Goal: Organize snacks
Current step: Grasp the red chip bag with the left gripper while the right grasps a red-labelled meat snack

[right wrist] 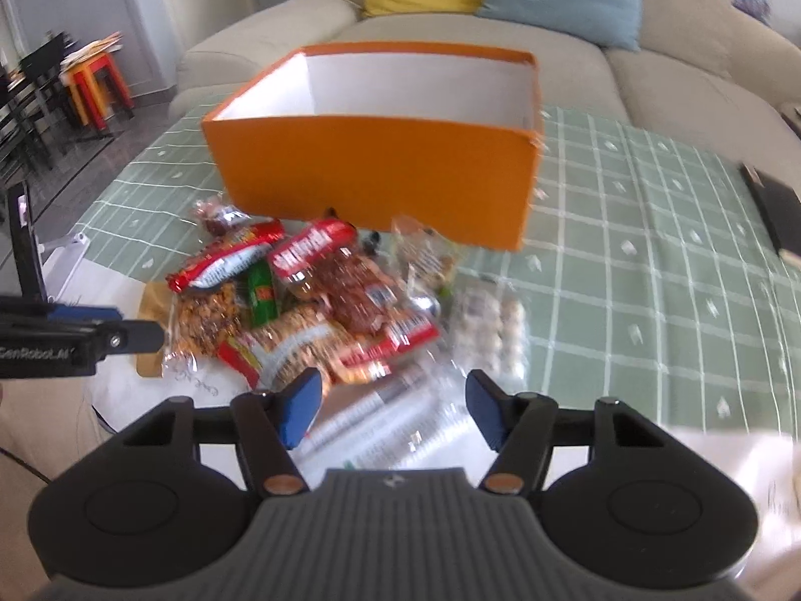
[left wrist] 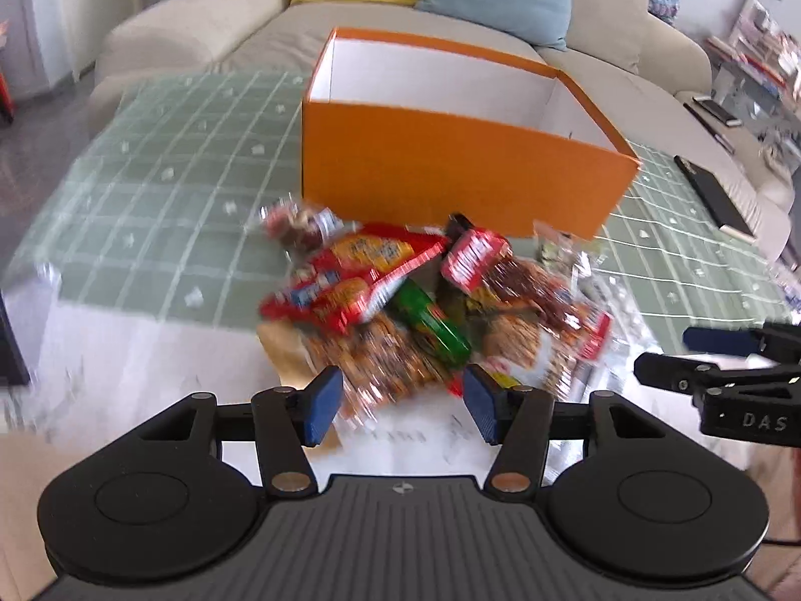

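An open orange box [left wrist: 450,170] with a white inside stands on the green checked tablecloth; it also shows in the right wrist view [right wrist: 375,170]. A pile of snack packets [left wrist: 415,300] lies just in front of it, with red bags, a green packet [left wrist: 430,325] and clear bags of nuts; the pile also shows in the right wrist view [right wrist: 310,300]. My left gripper [left wrist: 403,403] is open and empty at the pile's near edge. My right gripper [right wrist: 393,408] is open and empty over clear packets, right of the pile. Both views are blurred.
A beige sofa [left wrist: 200,25] with a yellow cushion and a blue cushion lies behind the table. A black flat object [left wrist: 716,190] lies at the table's right edge. A clear bag of pale round snacks [right wrist: 493,330] lies right of the pile. Red and orange stools [right wrist: 95,80] stand far left.
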A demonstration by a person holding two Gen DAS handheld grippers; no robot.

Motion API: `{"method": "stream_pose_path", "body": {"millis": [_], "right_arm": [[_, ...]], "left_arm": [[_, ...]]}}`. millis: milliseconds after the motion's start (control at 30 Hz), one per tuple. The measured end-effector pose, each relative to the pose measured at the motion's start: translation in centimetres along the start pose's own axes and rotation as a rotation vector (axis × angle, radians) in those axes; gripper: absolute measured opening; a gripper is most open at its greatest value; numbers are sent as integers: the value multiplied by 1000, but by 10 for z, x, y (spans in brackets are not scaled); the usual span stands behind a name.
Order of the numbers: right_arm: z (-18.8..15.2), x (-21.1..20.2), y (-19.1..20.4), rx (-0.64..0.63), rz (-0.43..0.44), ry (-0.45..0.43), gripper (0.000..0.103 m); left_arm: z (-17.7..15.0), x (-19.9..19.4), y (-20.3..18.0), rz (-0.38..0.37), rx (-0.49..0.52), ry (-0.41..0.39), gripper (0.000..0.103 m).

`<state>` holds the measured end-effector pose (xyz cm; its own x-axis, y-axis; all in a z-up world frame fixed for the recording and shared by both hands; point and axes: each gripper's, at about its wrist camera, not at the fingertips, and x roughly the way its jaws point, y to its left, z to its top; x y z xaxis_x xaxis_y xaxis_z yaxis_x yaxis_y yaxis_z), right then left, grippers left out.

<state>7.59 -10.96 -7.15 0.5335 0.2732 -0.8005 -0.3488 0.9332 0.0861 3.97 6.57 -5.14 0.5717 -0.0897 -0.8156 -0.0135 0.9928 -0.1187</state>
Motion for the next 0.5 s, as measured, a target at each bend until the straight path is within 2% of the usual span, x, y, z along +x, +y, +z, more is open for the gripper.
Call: {"method": "stream_pose_path", "body": {"millis": [233, 400, 500], "right_arm": [[32, 33, 14, -133, 37, -29, 66], [47, 59, 21, -205, 59, -16, 66], [50, 74, 23, -235, 75, 20, 66]], "left_arm": [[21, 36, -2, 93, 166, -10, 67], [25, 60, -4, 88, 241, -2, 67], [26, 71, -4, 121, 296, -3, 67]]}}
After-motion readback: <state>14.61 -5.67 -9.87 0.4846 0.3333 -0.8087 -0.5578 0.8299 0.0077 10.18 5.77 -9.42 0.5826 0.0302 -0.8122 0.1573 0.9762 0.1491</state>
